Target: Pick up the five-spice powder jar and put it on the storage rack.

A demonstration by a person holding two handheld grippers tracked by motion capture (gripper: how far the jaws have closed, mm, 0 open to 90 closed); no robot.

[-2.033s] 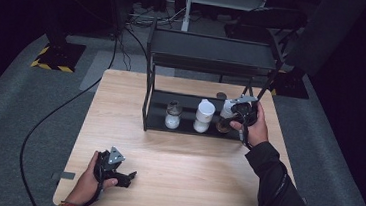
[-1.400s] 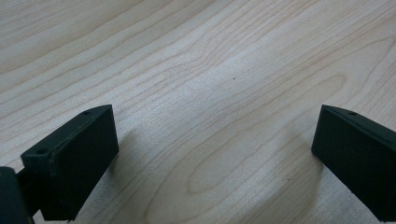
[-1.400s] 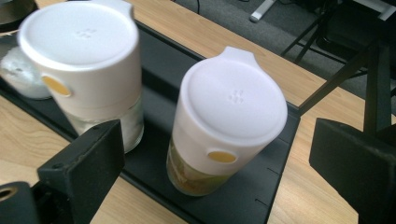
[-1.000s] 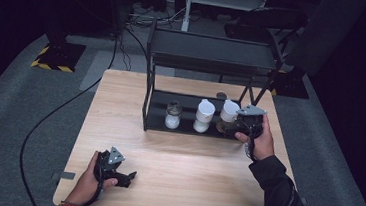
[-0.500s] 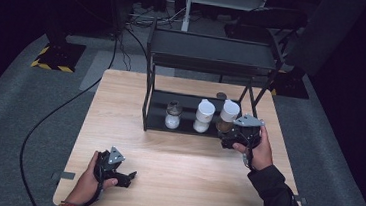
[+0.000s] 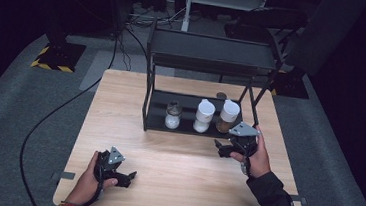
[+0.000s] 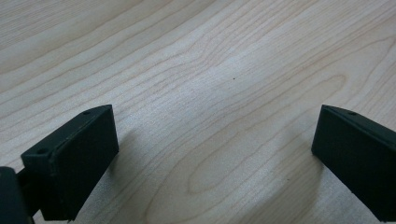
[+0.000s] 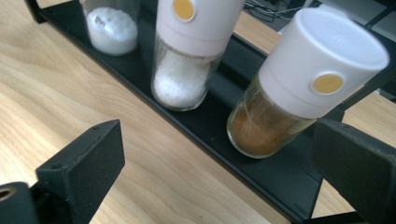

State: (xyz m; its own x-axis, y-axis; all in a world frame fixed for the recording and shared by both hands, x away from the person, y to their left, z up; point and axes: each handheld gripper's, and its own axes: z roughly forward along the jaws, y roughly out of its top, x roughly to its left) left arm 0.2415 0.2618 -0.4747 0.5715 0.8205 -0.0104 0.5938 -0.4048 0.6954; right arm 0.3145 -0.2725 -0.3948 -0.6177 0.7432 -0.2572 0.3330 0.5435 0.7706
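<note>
The right hand-held gripper (image 6: 223,147) is backing away lower right, jaws released, leaving the white-capped glass jar of brown spice (image 8: 289,98) standing on the black metal rack (image 6: 179,125).

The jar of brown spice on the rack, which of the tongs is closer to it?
Right. The right tongs sit open just in front of the brown spice jar; the left tongs rest open at the table's near left edge, far from it.

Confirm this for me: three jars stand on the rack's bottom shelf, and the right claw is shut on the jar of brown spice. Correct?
Not quite. The right claw is open and empty: in the right gripper view its jaws stand wide apart, short of the brown spice jar, which stands free on the rack's bottom shelf. The rest holds: the high view shows three jars on that shelf.
</note>
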